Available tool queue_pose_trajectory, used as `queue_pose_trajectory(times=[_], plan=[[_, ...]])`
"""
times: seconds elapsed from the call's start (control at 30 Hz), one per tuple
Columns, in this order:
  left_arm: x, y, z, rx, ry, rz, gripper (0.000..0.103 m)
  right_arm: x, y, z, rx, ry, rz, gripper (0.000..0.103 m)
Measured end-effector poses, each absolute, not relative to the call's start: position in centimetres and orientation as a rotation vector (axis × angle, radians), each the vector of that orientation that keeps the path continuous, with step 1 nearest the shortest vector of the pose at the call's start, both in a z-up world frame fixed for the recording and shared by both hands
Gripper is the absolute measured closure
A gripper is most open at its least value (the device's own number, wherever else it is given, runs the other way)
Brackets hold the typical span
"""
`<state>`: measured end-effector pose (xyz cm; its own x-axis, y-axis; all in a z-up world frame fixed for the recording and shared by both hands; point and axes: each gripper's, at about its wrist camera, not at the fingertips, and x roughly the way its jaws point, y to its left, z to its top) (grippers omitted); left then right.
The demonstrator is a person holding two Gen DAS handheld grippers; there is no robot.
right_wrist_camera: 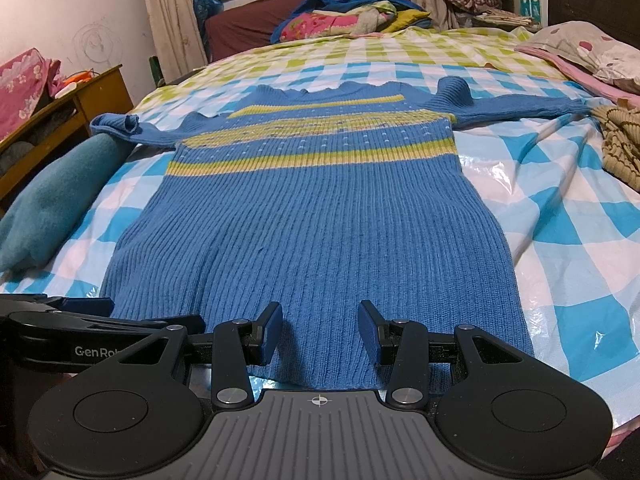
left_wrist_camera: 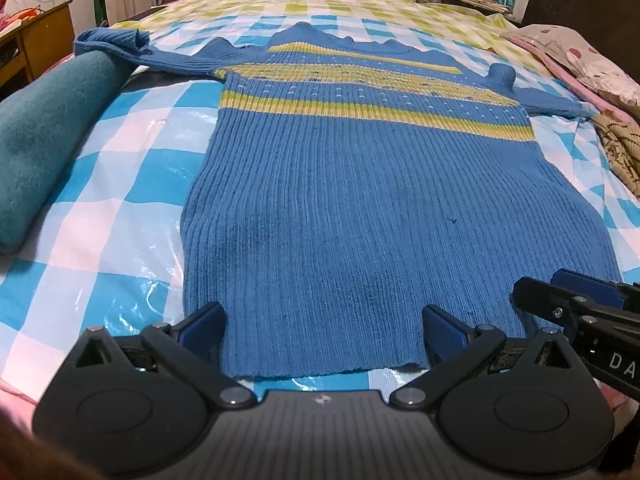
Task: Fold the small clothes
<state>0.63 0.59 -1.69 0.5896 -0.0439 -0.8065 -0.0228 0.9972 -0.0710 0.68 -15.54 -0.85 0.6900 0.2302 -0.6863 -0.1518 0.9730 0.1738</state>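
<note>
A blue ribbed sweater (left_wrist_camera: 352,184) with yellow-green stripes lies flat on the checked bed cover, collar far, hem near, both sleeves spread out. It also shows in the right wrist view (right_wrist_camera: 320,216). My left gripper (left_wrist_camera: 324,332) is open wide, its fingers astride the left part of the hem. My right gripper (right_wrist_camera: 320,332) is open, its fingers over the right part of the hem. The right gripper also shows at the right edge of the left wrist view (left_wrist_camera: 576,304). Neither holds the cloth.
A rolled teal cloth (left_wrist_camera: 44,140) lies left of the sweater. A brown patterned garment (right_wrist_camera: 620,148) and a pink pillow (right_wrist_camera: 592,52) lie at the right. Piled bedding (right_wrist_camera: 344,20) sits at the far end. A wooden cabinet (right_wrist_camera: 52,116) stands left of the bed.
</note>
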Motion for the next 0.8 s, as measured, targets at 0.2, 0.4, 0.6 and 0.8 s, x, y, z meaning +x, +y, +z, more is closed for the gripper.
queue_pose_trajectory(times=[0.2, 0.4, 0.6, 0.8], plan=[[0.71, 0.44, -1.63, -0.070, 0.945, -0.005, 0.000, 0.64, -15.46, -0.81, 0.102, 0.781, 0.215, 0.062], [0.92, 0.37, -1.52, -0.066, 0.957, 0.000, 0.000, 0.63, -15.47, -0.80, 0.101, 0.780, 0.216, 0.062], [0.93, 0.20, -1.38, -0.051, 0.958, 0.002, 0.000, 0.61, -15.45, -0.78, 0.099, 0.780, 0.216, 0.062], [0.48, -0.39, -0.94, 0.000, 0.937, 0.017, 0.000, 0.52, -15.22, -0.50, 0.094, 0.765, 0.217, 0.062]])
